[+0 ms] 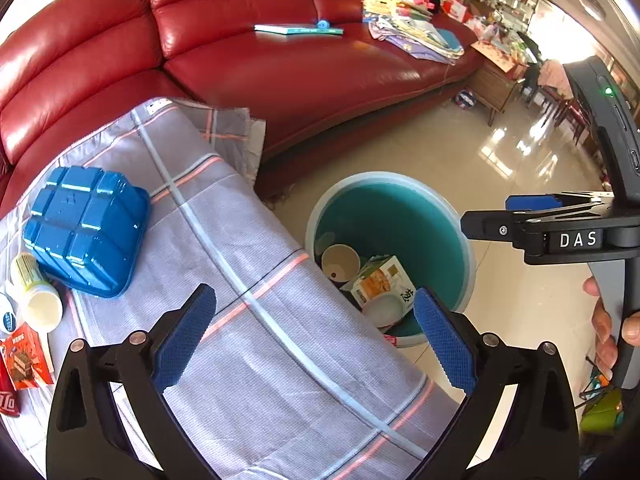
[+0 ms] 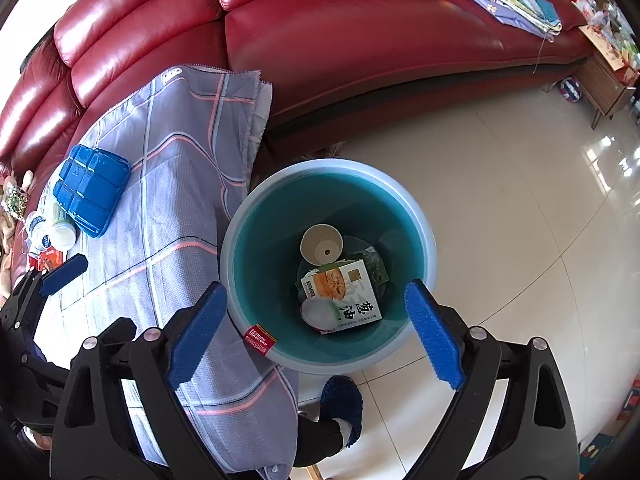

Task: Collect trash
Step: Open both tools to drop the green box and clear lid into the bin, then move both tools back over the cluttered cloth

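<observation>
A: Where does the right gripper [image 2: 316, 332] stand?

B: Straight above the teal bin [image 2: 256, 220], pointing down into it. Its blue pads [image 2: 434, 338] are spread wide with nothing between them; one pad sits over the bin's near rim on each side.

A: And the left gripper [image 1: 316, 334]?

B: Also spread wide and empty. It hangs over the edge of the counter nearest the bin, above the grey checked cloth [image 1: 224, 264] that covers the counter. One pad is over the cloth, the other over the bin's near rim.

A: What is inside the bin?

B: A printed food carton [image 2: 346, 294] lies flat on the bottom, with a white round lid or cup [image 2: 318, 312] against its near corner. A paper cup [image 2: 322, 244] lies on its side just beyond the carton, towards the sofa. Something dark green shows under the carton; I cannot tell what it is.

A: What trash is outside the bin?

B: On the cloth, well away from the bin, is an upturned blue plastic tray [image 1: 86, 230]. Farther from the bin than the tray lies a tipped paper cup [image 1: 38, 294], touching or nearly touching it. Beyond that are a red snack wrapper [image 1: 26, 362] and other small packets, too cut off to name.

A: Anything else near the bin?

B: A red leather sofa [image 1: 280, 60] behind it, pale floor tiles [image 2: 520, 240] around it, and a foot in a blue slipper [image 2: 342, 404] just before its near rim
</observation>
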Tool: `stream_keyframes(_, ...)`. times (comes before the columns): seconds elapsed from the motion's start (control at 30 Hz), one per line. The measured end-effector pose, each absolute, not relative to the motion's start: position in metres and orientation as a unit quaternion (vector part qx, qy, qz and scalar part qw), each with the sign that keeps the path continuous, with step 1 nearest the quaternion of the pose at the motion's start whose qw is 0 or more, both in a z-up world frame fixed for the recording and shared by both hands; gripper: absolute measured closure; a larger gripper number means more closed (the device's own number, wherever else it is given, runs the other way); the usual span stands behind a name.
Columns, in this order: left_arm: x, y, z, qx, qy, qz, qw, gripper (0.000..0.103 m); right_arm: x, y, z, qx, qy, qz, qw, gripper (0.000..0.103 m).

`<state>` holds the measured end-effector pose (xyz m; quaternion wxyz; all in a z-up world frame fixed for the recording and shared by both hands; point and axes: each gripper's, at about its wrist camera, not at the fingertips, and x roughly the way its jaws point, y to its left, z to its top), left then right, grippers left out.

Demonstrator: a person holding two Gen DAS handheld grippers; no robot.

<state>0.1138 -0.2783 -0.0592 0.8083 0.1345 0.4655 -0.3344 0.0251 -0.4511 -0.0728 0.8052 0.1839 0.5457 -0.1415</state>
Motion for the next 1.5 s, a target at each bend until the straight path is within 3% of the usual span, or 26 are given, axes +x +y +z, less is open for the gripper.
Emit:
stream_keyframes(0.73, 0.147, -0.150, -0.048, 0.071, 0.482, -0.248, 0.837, 0.004, 0.078, -0.371, -0.061, 0.123, 0.572, -0.094, 0.805, 0.014)
stream_keyframes(1.5, 0.172, 0.088, -0.038, -0.007, 0.479, -0.118, 0.870, 0.004, 0.176, -0.151, -0.044, -0.006, 0.600, 0.030, 0.799, 0.014)
